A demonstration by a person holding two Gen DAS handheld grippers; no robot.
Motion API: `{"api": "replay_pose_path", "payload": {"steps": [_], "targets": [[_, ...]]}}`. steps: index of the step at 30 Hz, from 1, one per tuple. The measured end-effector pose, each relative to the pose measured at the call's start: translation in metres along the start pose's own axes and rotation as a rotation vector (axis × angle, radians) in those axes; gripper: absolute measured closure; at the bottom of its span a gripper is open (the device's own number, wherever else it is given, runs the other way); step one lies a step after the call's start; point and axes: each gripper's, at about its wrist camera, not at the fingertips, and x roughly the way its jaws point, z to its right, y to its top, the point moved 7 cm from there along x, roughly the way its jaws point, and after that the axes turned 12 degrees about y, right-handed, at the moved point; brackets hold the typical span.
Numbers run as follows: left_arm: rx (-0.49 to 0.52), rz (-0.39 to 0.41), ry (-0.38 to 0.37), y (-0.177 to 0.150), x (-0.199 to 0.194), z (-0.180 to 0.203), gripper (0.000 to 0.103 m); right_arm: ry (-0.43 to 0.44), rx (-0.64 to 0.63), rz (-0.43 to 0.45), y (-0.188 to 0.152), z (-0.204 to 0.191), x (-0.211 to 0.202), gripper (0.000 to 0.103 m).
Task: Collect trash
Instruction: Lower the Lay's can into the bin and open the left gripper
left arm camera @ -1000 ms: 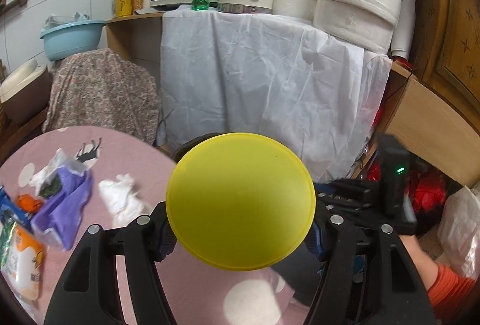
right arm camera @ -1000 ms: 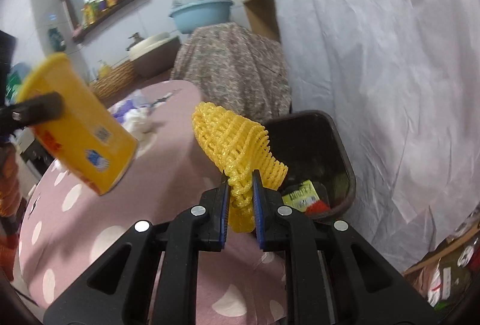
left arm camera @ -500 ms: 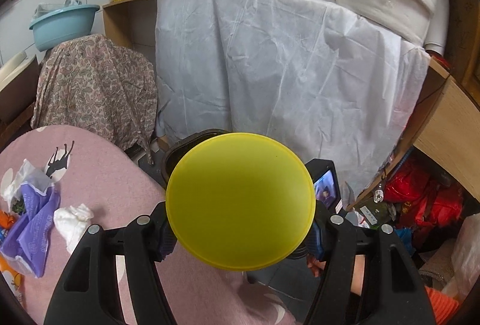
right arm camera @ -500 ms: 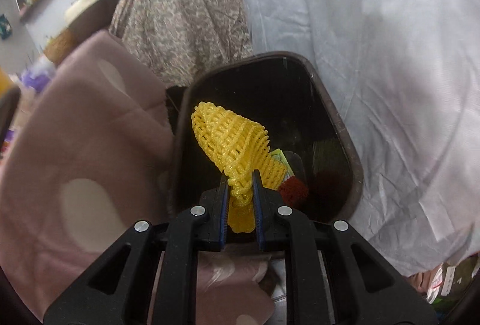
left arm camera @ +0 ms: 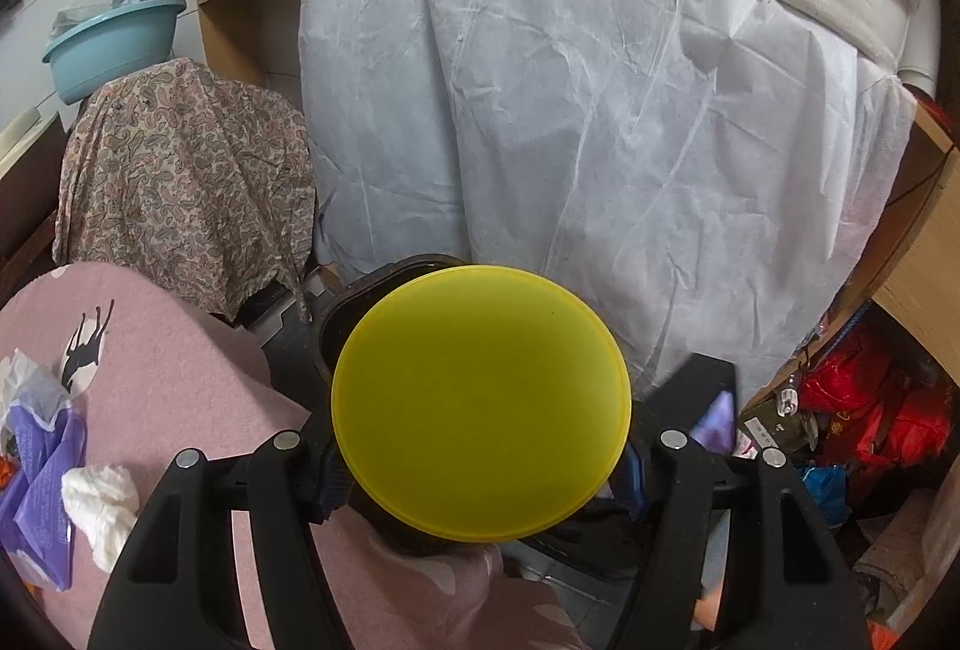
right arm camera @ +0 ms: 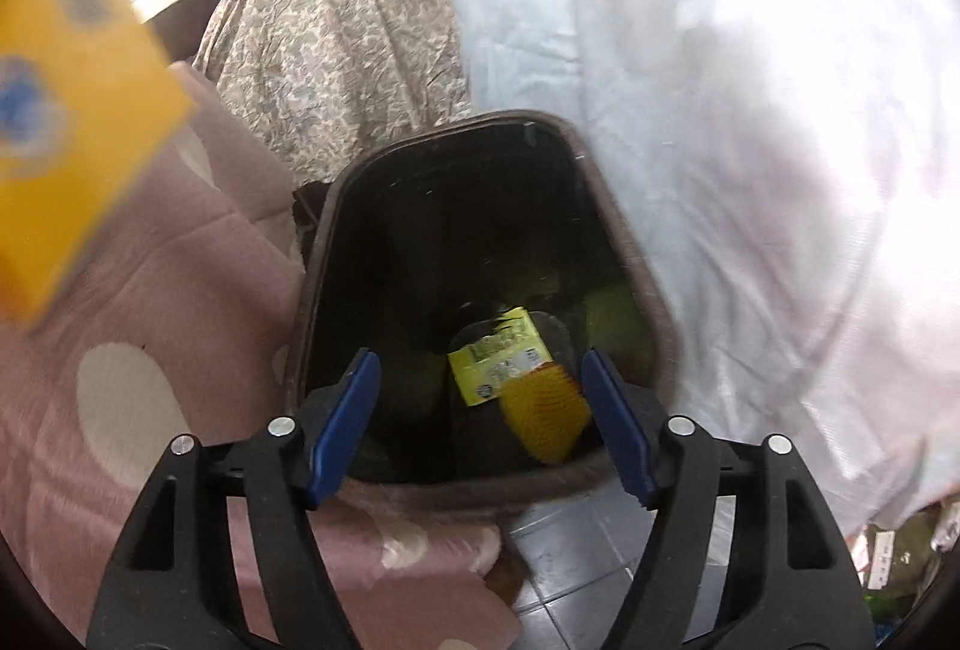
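Note:
My left gripper (left arm camera: 480, 464) is shut on a yellow cylindrical container (left arm camera: 480, 401), whose round end fills the middle of the left wrist view; it also shows blurred at the upper left of the right wrist view (right arm camera: 66, 80). It hangs above the near rim of the dark trash bin (left arm camera: 372, 284). My right gripper (right arm camera: 483, 416) is open and empty, right over the bin (right arm camera: 636, 284). The yellow foam net (right arm camera: 546, 410) lies inside the bin beside a yellow-green carton (right arm camera: 498, 356).
The pink spotted table (left arm camera: 180, 368) holds a purple wrapper (left arm camera: 42, 482) and a crumpled white tissue (left arm camera: 99, 500) at the left. A white-draped cabinet (left arm camera: 600, 140) stands behind the bin, a paisley-covered object (left arm camera: 180, 182) to its left, red bags (left arm camera: 870, 404) at the right.
My right gripper has opened and the yellow foam net has dropped into the bin. The left gripper with the yellow container has moved closer to the bin.

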Motion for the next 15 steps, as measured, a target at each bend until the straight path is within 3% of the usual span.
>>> {"api": "replay_pose_path", "payload": {"steps": [8, 15], "targets": [[0.005, -0.125, -0.007, 0.003, 0.051, 0.032, 0.037, -0.094, -0.010, 0.092, -0.009, 0.012, -0.056, 0.006], [0.003, -0.241, 0.064, -0.005, 0.106, 0.044, 0.037, -0.109, 0.002, 0.115, -0.029, 0.017, -0.084, 0.006]]}}
